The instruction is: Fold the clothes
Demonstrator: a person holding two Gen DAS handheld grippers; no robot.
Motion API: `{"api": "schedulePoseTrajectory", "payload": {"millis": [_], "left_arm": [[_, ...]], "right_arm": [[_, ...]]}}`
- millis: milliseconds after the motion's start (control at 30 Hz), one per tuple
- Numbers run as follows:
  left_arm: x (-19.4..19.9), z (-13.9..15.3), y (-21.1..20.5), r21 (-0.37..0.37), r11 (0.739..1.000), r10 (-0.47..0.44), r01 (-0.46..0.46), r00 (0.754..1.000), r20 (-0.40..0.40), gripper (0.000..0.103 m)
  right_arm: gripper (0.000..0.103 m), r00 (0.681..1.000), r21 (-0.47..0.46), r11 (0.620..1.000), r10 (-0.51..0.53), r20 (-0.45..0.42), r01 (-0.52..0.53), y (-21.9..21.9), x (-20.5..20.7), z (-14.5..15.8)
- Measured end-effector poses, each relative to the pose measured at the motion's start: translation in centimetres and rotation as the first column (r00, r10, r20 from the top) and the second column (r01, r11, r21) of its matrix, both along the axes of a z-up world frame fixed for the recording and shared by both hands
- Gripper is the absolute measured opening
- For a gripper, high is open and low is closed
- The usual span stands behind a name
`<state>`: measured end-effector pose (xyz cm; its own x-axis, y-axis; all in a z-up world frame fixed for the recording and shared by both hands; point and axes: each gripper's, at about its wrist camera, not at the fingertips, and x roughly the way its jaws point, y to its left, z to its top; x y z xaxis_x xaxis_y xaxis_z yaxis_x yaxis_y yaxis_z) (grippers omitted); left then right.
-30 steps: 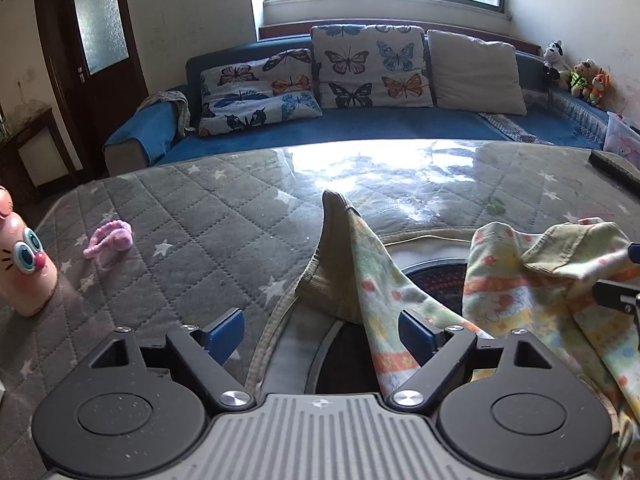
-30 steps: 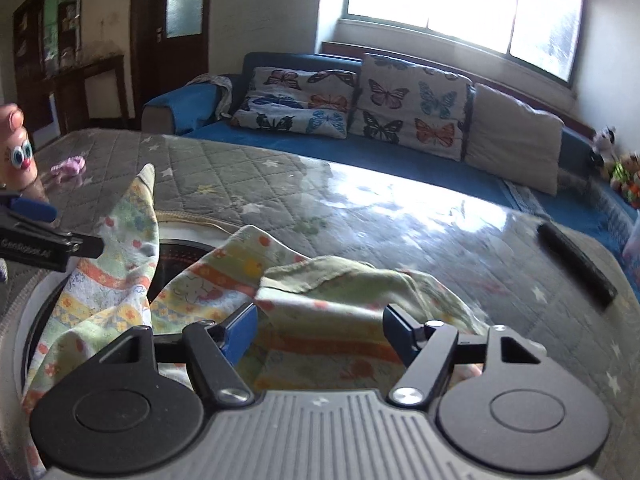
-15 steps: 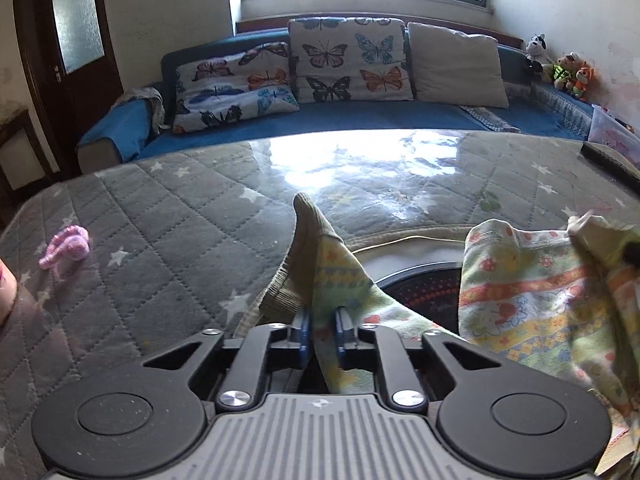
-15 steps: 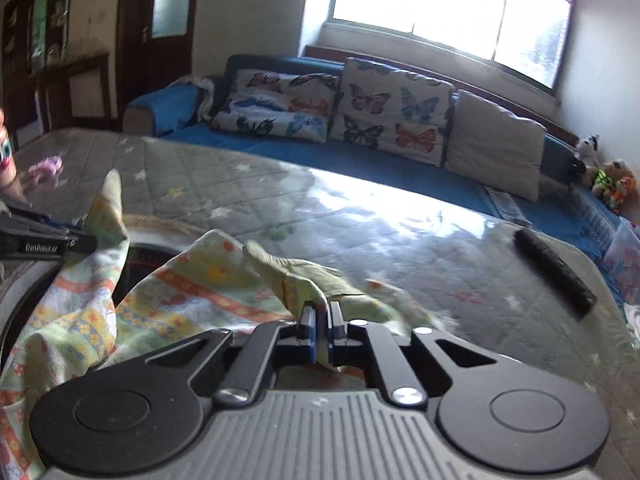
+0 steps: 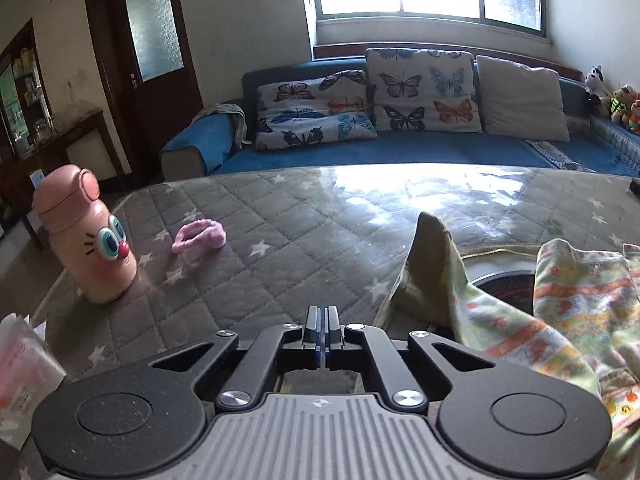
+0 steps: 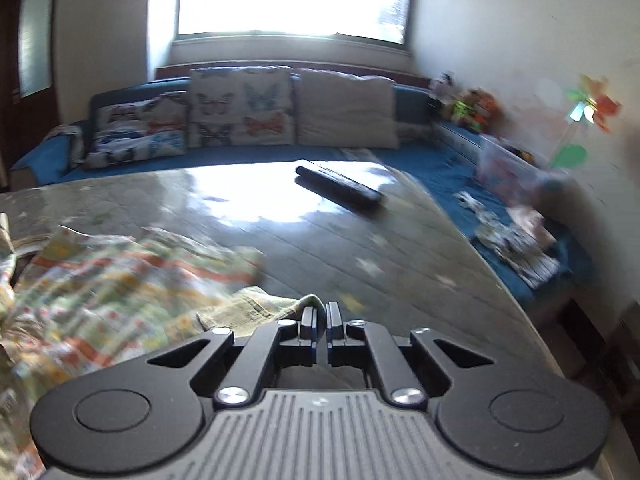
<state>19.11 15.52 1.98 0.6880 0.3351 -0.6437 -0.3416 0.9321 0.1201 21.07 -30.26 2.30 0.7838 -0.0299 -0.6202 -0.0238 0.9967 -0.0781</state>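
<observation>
A yellow-green printed child's garment (image 5: 520, 312) lies rumpled on the grey quilted table (image 5: 304, 240), partly over a round dark-centred white thing (image 5: 504, 278). In the left wrist view, my left gripper (image 5: 321, 324) is shut with nothing seen between its fingers; the garment's raised corner stands to its right. In the right wrist view, which is blurred, the garment (image 6: 112, 292) spreads to the left. My right gripper (image 6: 320, 320) is shut on a green edge of it.
A pink cartoon-faced bottle (image 5: 86, 236) stands at the table's left, with a pink hair tie (image 5: 199, 234) near it and a tissue pack (image 5: 24, 376) at the front left. A black remote (image 6: 338, 191) lies far right. A blue sofa (image 5: 400, 152) runs behind the table.
Both grippers went from open to shut. The left one has since swung left and the cloth it pinched is no longer between its fingers. The right one has swung right with the garment's edge.
</observation>
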Motion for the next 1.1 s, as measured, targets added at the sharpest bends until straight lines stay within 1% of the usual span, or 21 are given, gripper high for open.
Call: {"api": "schedulePoseTrajectory", "payload": {"millis": [133,200,233,267,333,367,433,467,500,567,667,767,867,900,933,967,1000,1033,1067,1100], "left_arm": [[-0.6,0.1,-0.1,-0.015,1.0,-0.023,0.023,1.0,-0.005,0.005],[-0.2,0.0,-0.6,-0.025,0.999,-0.044,0.044,0.999,-0.006,0.01],[0.1,-0.2,-0.8,-0.027,0.998,-0.053,0.053,0.999,-0.008,0.021],[0.5,-0.4,-1.2,-0.026,0.998,-0.062,0.061,0.998,-0.008,0.036],[1.3,-0.7,-1.9,-0.02,0.997,-0.076,0.076,0.997,-0.005,0.051],[1.8,-0.8,-2.2,-0.019,0.996,-0.087,0.087,0.996,-0.004,0.052],[2.8,-1.0,-2.8,-0.025,0.994,-0.109,0.109,0.994,-0.007,0.056],[3.4,-1.2,-3.0,-0.028,0.993,-0.117,0.117,0.993,-0.008,0.057],[3.9,-1.4,-3.2,-0.029,0.992,-0.125,0.125,0.992,-0.009,0.057],[5.1,-1.8,-3.6,-0.025,0.99,-0.136,0.135,0.991,-0.013,0.057],[6.5,-2.1,-3.7,-0.04,0.989,-0.145,0.145,0.989,-0.005,0.057],[7.3,-1.9,-3.4,-0.075,0.984,-0.158,0.159,0.987,0.016,0.057],[8.2,-2.0,-3.6,-0.087,0.981,-0.175,0.176,0.984,0.016,0.055],[8.6,-2.3,-3.6,-0.087,0.981,-0.175,0.175,0.985,0.007,0.055],[9.0,-2.5,-3.5,-0.087,0.981,-0.175,0.175,0.985,-0.002,0.051],[9.4,-2.8,-3.5,-0.09,0.981,-0.175,0.174,0.984,-0.011,0.038],[9.7,-3.1,-3.4,-0.101,0.98,-0.177,0.173,0.984,-0.023,0.029],[10.0,-3.3,-3.2,-0.115,0.978,-0.178,0.174,0.983,-0.031,0.015],[10.0,-3.5,-3.1,-0.123,0.977,-0.177,0.172,0.984,-0.032,0.006],[9.9,-3.6,-2.9,-0.127,0.977,-0.175,0.17,0.984,-0.03,0.005]], "right_arm": [[0.003,0.993,-0.016,0.993,-0.115,-0.011,0.115,-3.8,-3.7,-0.9],[0.003,0.989,-0.016,0.989,-0.146,-0.026,0.145,-5.1,-5.1,-1.3],[0.003,0.988,-0.014,0.988,-0.153,-0.036,0.153,-5.7,-5.6,-1.6],[0.003,0.986,-0.012,0.987,-0.161,-0.046,0.161,-6.2,-6.1,-1.8],[0.007,0.986,-0.003,0.987,-0.16,-0.056,0.16,-6.6,-6.5,-2.2],[0.01,0.987,0.008,0.989,-0.148,-0.061,0.148,-6.5,-6.3,-2.5],[0.024,0.99,0.03,0.992,-0.118,-0.073,0.121,-5.8,-5.7,-2.9],[0.035,0.992,0.035,0.993,-0.106,-0.076,0.108,-5.4,-5.5,-3.1],[0.041,0.993,0.039,0.995,-0.086,-0.079,0.09,-4.8,-5.0,-3.3],[0.042,0.995,0.045,0.997,-0.06,-0.085,0.064,-3.9,-4.2,-3.7],[0.052,0.995,0.053,0.998,-0.029,-0.093,0.034,-2.9,-3.1,-4.2],[0.053,0.995,0.06,0.998,-0.001,-0.099,0.007,-2.1,-2.2,-4.5],[0.057,0.995,0.06,0.998,0.018,-0.099,-0.012,-1.7,-1.8,-4.6],[0.057,0.995,0.058,0.998,0.022,-0.099,-0.016,-1.6,-1.7,-4.7],[0.057,0.995,0.057,0.998,0.025,-0.099,-0.019,-1.5,-1.7,-4.7],[0.057,0.995,0.058,0.998,0.024,-0.099,-0.018,-1.6,-1.7,-4.7],[0.058,0.995,0.06,0.998,0.024,-0.099,-0.018,-1.6,-1.7,-4.7],[0.058,0.995,0.062,0.998,0.023,-0.1,-0.017,-1.7,-1.8,-4.7],[0.058,0.995,0.064,0.998,0.022,-0.101,-0.015,-1.8,-1.8,-4.8],[0.058,0.995,0.064,0.998,0.019,-0.102,-0.012,-2.0,-1.9,-4.8]]}}
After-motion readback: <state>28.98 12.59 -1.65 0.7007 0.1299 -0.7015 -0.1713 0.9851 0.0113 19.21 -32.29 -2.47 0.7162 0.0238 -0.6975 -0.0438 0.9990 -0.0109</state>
